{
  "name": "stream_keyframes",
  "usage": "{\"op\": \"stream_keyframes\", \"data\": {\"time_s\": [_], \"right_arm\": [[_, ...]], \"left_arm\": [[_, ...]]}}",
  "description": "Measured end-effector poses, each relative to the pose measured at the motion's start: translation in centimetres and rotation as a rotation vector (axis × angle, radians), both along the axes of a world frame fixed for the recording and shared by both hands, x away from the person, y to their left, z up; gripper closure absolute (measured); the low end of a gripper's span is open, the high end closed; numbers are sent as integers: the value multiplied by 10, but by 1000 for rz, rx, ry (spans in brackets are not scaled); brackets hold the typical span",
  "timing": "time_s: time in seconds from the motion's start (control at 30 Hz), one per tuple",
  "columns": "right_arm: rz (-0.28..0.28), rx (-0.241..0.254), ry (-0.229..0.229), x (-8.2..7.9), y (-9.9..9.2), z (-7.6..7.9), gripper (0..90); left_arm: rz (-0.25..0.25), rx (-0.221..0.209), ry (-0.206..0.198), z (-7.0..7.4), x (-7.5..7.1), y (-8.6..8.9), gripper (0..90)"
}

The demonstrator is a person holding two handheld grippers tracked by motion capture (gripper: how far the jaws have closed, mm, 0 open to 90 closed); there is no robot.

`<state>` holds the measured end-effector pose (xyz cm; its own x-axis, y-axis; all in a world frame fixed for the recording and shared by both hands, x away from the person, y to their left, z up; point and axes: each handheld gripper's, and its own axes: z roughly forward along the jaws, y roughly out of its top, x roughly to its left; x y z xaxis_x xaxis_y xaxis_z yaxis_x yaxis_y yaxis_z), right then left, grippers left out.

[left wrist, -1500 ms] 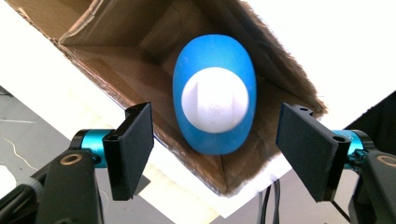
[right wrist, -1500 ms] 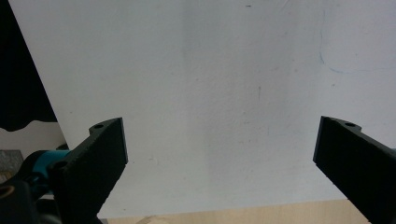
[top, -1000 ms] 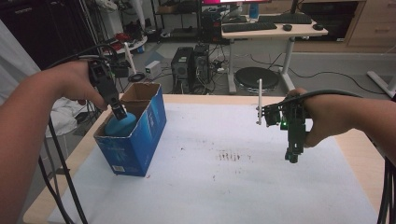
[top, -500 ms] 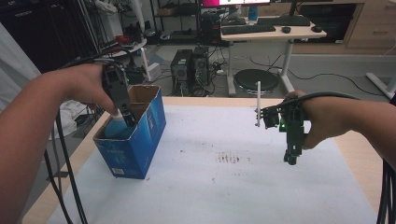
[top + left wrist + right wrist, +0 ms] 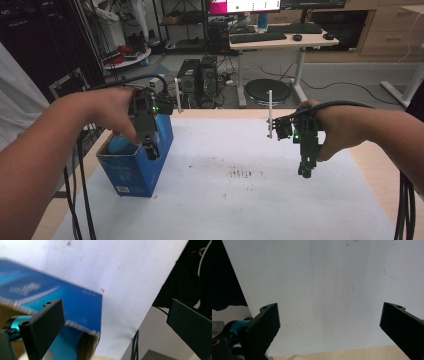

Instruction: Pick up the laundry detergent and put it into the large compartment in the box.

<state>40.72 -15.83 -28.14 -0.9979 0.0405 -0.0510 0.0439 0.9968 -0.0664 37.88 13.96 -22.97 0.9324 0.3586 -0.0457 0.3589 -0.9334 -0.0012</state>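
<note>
White sheet (image 5: 240, 200) covers a wooden table (image 5: 372, 165), office clutter behind: desk with keyboard (image 5: 257, 36), PC towers (image 5: 197, 80), round stool (image 5: 267, 91). High view: left gripper (image 5: 152, 150) held over the near right edge of an open blue box (image 5: 132, 170) at the sheet's left side, a light blue object (image 5: 119, 145) inside the box; right gripper (image 5: 306, 170) hangs above bare sheet at the right, well apart from the box. Left gripper view: jaws spread wide, nothing between them, blurred blue box (image 5: 75, 307) below, white sheet (image 5: 125, 277) beyond. Right gripper view: jaws parted wide and empty over the sheet (image 5: 324, 290), wood edge (image 5: 342, 353) at bottom.
</note>
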Motion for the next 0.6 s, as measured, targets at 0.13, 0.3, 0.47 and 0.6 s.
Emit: {"op": "stream_keyframes", "data": {"time_s": [0.13,0.3,0.47,0.6], "right_arm": [[4,-7,-2,-3,4,0,19],[2,-2,-7,-4,3,4,19],[-4,0,-5,-2,0,5,19],[-6,0,-5,1,-3,5,19]], "left_arm": [[-51,6,16,-9,-2,-15,16],[-88,24,23,-21,-1,-28,16],[-102,23,28,-30,0,-34,16],[-111,30,45,-37,1,-37,16]]}}
